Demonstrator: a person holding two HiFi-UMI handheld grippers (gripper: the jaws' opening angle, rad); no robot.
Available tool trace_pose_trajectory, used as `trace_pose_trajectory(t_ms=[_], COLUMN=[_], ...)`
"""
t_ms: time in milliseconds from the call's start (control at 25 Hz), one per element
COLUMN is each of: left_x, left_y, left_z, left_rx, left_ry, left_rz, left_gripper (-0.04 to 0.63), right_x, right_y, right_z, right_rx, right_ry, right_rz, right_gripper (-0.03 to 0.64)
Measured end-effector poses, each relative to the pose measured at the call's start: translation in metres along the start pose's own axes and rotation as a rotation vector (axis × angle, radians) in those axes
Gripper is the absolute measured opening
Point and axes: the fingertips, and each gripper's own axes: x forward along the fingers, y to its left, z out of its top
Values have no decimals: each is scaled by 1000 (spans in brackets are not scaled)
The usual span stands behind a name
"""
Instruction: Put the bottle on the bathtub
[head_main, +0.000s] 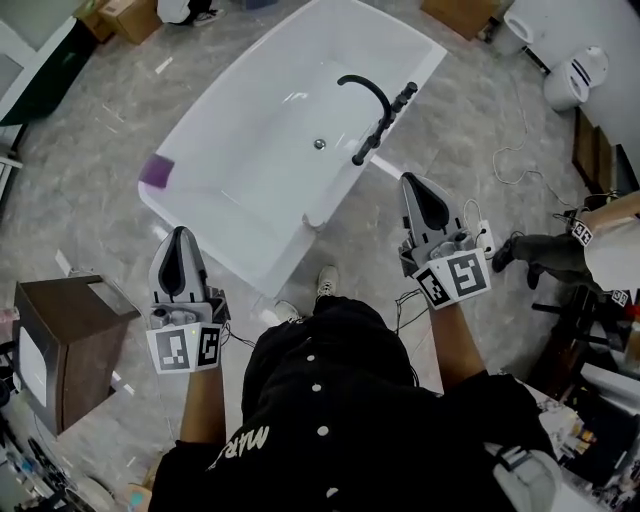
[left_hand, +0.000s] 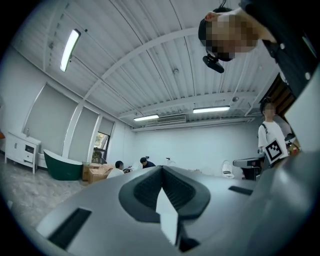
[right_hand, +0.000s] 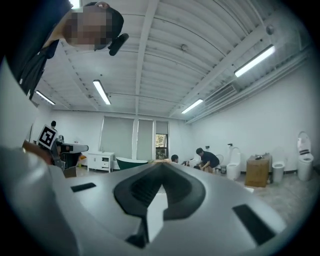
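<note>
What we take to be the bottle (head_main: 313, 214) is a small white shape on the near rim of the bathtub (head_main: 250, 150), at 6 o'clock from the drain. It is too small for us to tell whether it stands upright. The black faucet (head_main: 376, 108) rises at 2 o'clock from the drain, and a purple thing (head_main: 157, 171) sits on the rim at 8 o'clock. Our right gripper (head_main: 415, 188) hangs at 3 o'clock from the bottle, and our left gripper (head_main: 181, 240) at 7 o'clock. Both are clear of the tub, with jaws closed together on nothing. We judge the risk to lie in that narrow, curved rim. If the bottle is seated off-centre, it could slide into the tub or drop to the floor by our shoes. A careless swing of the right gripper, the nearer one, could knock it over.
</note>
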Motion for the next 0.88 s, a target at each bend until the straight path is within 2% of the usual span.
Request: trace_pose_trajectory(t_ms=[320,680,880], left_x=[-25,-56,-62], left_y=[20,50,58], left_z=[10,-8,-14], left_rx=[44,66,79], left_ry=[-20,33,33], left_rz=[63,173,191], left_gripper=[9,9,9], right_x=[-20,-39,-42], right_y=[-16,-27,-29], right_z=[24,8,-4], right_rx=[-33,-49,-24], right_ry=[-65,-27,-8], right_rz=[-65,-102,-114], right_gripper=[2,2,2])
